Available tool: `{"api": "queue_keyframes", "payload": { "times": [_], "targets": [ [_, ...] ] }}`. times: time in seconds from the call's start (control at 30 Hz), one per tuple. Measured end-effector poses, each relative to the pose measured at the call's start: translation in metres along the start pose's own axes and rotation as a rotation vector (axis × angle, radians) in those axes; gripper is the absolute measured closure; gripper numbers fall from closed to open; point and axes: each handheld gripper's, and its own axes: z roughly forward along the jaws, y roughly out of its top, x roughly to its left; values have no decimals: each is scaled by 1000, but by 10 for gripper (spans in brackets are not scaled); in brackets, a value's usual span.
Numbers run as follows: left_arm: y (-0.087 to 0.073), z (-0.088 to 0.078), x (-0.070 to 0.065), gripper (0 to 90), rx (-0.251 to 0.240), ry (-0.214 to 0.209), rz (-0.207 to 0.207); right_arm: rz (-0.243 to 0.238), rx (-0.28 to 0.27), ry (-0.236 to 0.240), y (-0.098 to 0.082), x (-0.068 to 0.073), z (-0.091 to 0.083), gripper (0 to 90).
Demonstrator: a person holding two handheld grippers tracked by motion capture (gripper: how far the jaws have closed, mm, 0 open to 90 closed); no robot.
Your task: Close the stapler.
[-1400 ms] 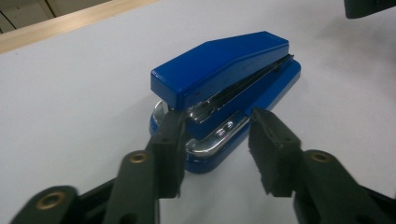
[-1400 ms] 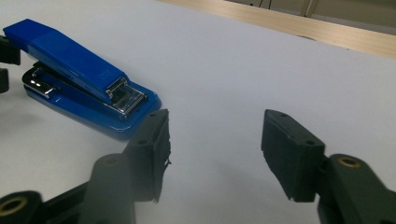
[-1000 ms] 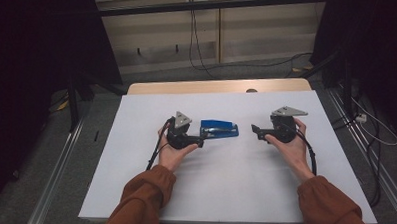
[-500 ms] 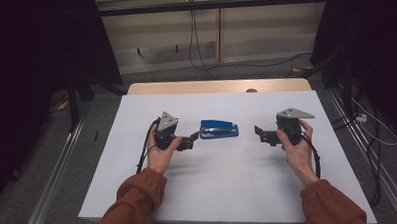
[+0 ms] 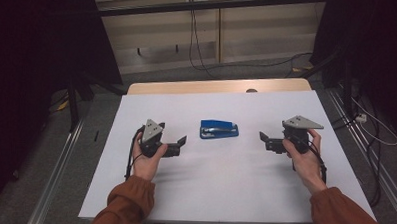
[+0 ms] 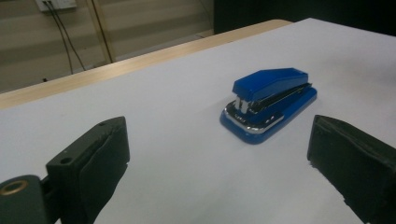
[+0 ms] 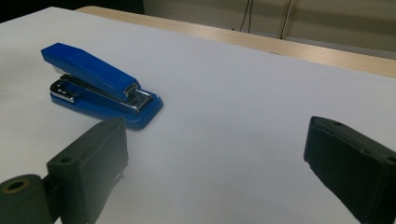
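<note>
The blue stapler point(image 5: 219, 128) lies flat on the white bench point(image 5: 234, 183), between the two hand-held grippers and touching neither. From the left hand-held gripper point(image 5: 179, 142) it sits just ahead and a little to the right of the jaws, front end toward them. From the right hand-held gripper point(image 5: 263, 139) it lies ahead and off to the left, with its hinged rear nearer. Both hand-held grippers stand wide open with nothing between the jaws, as each gripper view shows.

The stapler point(image 6: 268, 102) looks stiff and compact: a plastic shell over a metal core and chromed base rail, likely fairly dense for its bulk and not fragile. The glossy top point(image 7: 86, 67) is probably slippery and slopes, so pads may slide off it. The better hold seems to be across the two long flat sides near the middle. Pinching top to base would likely press the arm down and fire a staple.
</note>
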Motion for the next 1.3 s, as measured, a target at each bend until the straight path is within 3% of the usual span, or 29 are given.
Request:
{"api": "queue_keyframes", "payload": {
  "times": [0.1,0.17,0.5,0.63,1.07,1.2,1.3],
  "targets": [
    [-3,-7,3,56,-4,18,-34,-9,-13,-13,-2,2,-5,61],
    [-3,-12,3,56,-8,41,-29,-5,-16,-15,-3,2,-9,58],
    [-14,-38,8,56,-18,53,-21,18,-48,-24,-13,-1,-30,52],
    [-19,-43,9,54,-11,60,-42,18,-58,-37,-17,0,-36,52],
    [-26,-62,6,52,-34,66,-48,29,-65,-55,-33,5,-58,56],
    [-31,-68,3,52,-26,79,-59,30,-70,-64,-38,4,-66,59],
    [-33,-75,3,51,-27,103,-39,31,-71,-70,-42,3,-71,61]
  ]
}}
